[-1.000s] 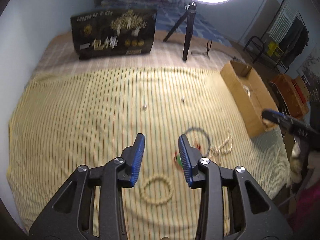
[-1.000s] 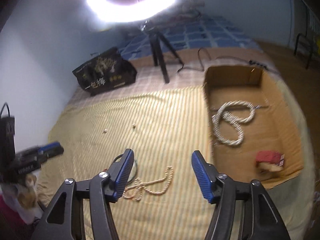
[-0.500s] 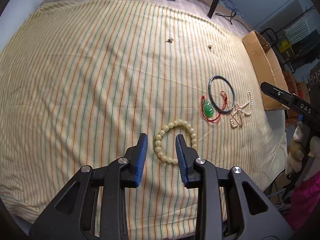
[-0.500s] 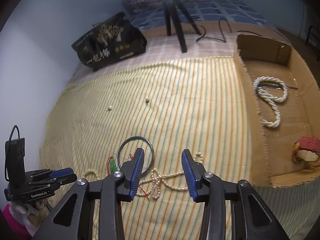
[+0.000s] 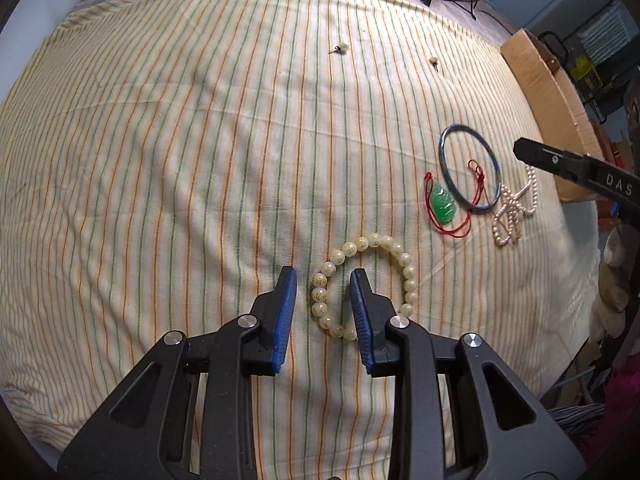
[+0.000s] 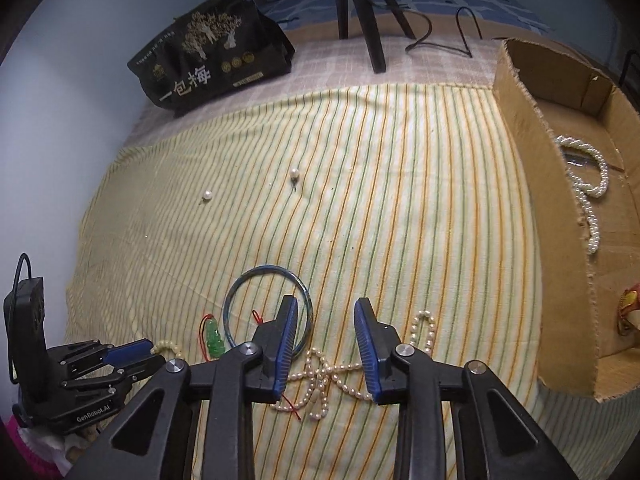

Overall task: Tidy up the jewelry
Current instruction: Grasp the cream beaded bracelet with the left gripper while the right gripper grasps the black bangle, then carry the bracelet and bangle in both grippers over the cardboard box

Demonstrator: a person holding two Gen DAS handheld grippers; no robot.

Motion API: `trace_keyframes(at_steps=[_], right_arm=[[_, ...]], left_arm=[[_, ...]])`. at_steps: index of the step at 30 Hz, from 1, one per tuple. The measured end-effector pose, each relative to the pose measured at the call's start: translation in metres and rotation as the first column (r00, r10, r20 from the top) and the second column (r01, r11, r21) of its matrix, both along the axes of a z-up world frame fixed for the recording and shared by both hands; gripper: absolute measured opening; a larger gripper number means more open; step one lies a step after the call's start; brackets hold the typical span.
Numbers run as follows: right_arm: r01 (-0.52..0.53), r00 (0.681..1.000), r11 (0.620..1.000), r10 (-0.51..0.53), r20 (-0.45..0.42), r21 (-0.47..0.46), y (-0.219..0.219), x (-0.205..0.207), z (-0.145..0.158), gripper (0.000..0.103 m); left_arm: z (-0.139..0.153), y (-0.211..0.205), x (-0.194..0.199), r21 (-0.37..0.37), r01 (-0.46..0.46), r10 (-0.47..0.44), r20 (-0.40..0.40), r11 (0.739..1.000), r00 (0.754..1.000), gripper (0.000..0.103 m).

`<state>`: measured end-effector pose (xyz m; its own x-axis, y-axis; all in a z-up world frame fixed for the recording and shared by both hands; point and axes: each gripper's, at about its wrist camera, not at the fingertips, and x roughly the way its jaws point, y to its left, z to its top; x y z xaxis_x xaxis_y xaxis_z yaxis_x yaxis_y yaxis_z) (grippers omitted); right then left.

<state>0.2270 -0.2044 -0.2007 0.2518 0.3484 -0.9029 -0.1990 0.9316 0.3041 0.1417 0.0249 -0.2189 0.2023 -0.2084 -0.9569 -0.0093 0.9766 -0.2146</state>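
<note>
My left gripper points down at a cream beaded bracelet on the striped cloth. It is open, and the bracelet's left side lies between its blue pads without touching them. My right gripper hovers over a tangled pearl strand. Its jaws are closing, with nothing pressed between them. Its left finger covers the edge of a blue bangle. A green pendant on a red cord lies left of the bangle. In the left wrist view the bangle, the pendant and the strand lie to the right.
An open cardboard box on the right holds a twisted pearl rope and a red item. Two loose pearls lie farther back. A black bag and tripod legs stand behind the cloth.
Both grippers sank toward the cloth and tipped downward. The right jaws narrowed a lot, the left ones slightly. The left fingers now straddle the bracelet's left side.
</note>
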Motion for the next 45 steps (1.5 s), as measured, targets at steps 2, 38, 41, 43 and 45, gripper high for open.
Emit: trace_keyframes(at_steps=[2, 38, 41, 43, 45], right_arm=[[-0.006, 1.000, 1.000, 0.006, -0.006, 0.002, 0.003, 0.001, -0.003, 0.027], [-0.066, 0.996, 0.998, 0.066, 0.055, 0.009, 0.034, -0.011, 0.011, 0.001], [-0.080, 0.994, 0.997, 0.078, 0.072, 0.014, 0.037, -0.016, 0.019, 0.001], [-0.084, 0.993, 0.996, 0.083, 0.088, 0.019, 0.038, -0.018, 0.026, 0.001], [-0.083, 0.991, 0.996, 0.081, 0.105, 0.022, 0.038, -0.019, 0.034, 0.001]], left_arm=[[-0.002, -0.002, 0.000, 0.007, 0.005, -0.005, 0.002, 1.000, 1.000, 0.027], [0.033, 0.003, -0.010, -0.108, -0.037, 0.045, 0.067, 0.993, 0.997, 0.005], [0.042, 0.004, -0.012, -0.131, -0.037, 0.049, 0.083, 0.991, 0.995, 0.005], [0.049, 0.005, -0.011, -0.148, -0.042, 0.056, 0.097, 0.988, 0.994, 0.005], [0.057, 0.006, -0.012, -0.159, -0.046, 0.064, 0.114, 0.986, 0.991, 0.005]])
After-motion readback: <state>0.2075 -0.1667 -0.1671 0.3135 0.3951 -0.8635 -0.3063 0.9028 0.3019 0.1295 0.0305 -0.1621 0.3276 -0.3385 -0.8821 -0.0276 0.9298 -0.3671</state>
